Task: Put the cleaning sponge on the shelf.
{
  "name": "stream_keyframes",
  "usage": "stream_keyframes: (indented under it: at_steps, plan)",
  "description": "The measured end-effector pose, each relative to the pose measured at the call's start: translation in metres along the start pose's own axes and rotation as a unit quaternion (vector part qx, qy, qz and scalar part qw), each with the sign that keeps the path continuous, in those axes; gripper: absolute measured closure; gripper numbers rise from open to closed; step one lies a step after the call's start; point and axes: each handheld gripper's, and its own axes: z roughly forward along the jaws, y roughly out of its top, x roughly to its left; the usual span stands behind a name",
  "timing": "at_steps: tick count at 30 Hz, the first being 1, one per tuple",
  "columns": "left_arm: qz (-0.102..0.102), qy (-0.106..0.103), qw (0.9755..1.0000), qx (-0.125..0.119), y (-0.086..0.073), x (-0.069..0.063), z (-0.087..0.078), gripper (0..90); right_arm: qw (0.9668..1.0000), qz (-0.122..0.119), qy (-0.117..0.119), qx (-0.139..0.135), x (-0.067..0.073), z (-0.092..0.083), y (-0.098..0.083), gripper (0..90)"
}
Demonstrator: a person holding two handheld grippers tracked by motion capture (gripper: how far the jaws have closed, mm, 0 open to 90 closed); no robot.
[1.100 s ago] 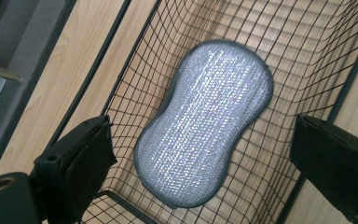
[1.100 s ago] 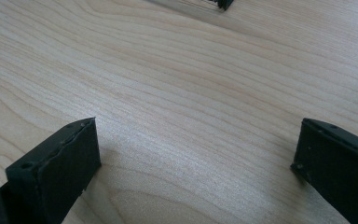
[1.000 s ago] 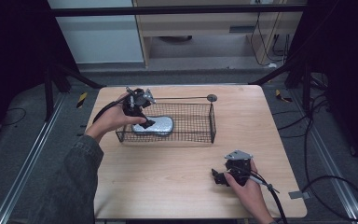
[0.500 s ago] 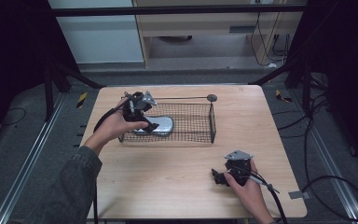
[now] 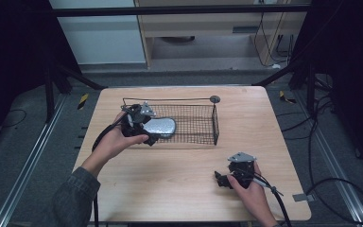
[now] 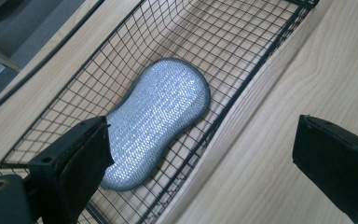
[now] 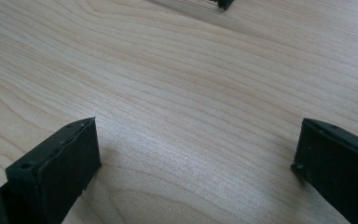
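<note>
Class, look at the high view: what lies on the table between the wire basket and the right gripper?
Nothing: bare wood separates the basket from the right gripper in the high view, and the right gripper view shows the same bare table ahead.

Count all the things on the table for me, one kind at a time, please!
Wire basket: 1
Silver scrubbing pad lying in the basket: 1
Black grippers, left gripper and right gripper: 2
Total: 4
</note>
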Motion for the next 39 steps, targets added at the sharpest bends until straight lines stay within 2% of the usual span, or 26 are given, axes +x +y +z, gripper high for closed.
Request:
stream_keyframes:
  at_steps: [6, 8, 12, 18, 22, 25, 28, 33, 39]
  plan:
    - [-0.019, 0.014, 0.9996, -0.014, -0.02, -0.013, -0.012, 3.8, 1.0, 0.001, -0.002, 0.0, 0.0, 0.0, 0.0, 0.5]
    - [-0.018, 0.021, 0.9995, -0.013, -0.027, -0.018, -0.014, 3.7, 1.0, 0.001, -0.003, -0.001, 0.0, 0.0, -0.001, 0.5]
    - [-0.026, 0.021, 0.9992, -0.022, -0.039, -0.027, -0.018, 3.8, 1.0, -0.001, -0.002, -0.001, 0.0, -0.001, -0.001, 0.5]
    - [-0.037, 0.034, 0.9984, -0.025, -0.058, -0.037, -0.021, 5.2, 1.0, 0.0, -0.002, -0.001, 0.0, -0.001, -0.001, 0.5]
    - [-0.055, 0.046, 0.997, -0.028, -0.074, -0.042, -0.021, 4.8, 1.0, -0.002, -0.003, 0.0, 0.0, -0.001, -0.001, 0.5]
    - [-0.066, 0.042, 0.9965, -0.027, -0.085, -0.045, -0.018, 4.6, 1.0, -0.002, -0.002, -0.001, 0.0, -0.001, -0.001, 0.4]
    - [-0.077, 0.052, 0.9955, -0.018, -0.099, -0.046, -0.014, 4.5, 1.0, -0.002, -0.002, 0.0, 0.0, -0.001, -0.001, 0.4]
    - [-0.109, 0.045, 0.9931, -0.004, -0.124, -0.043, -0.006, 4.5, 1.0, -0.002, -0.002, 0.0, 0.0, -0.001, -0.001, 0.4]
    - [-0.131, 0.054, 0.9898, 0.014, -0.145, -0.035, 0.004, 4.3, 1.0, -0.002, -0.002, 0.0, 0.0, -0.001, -0.001, 0.4]
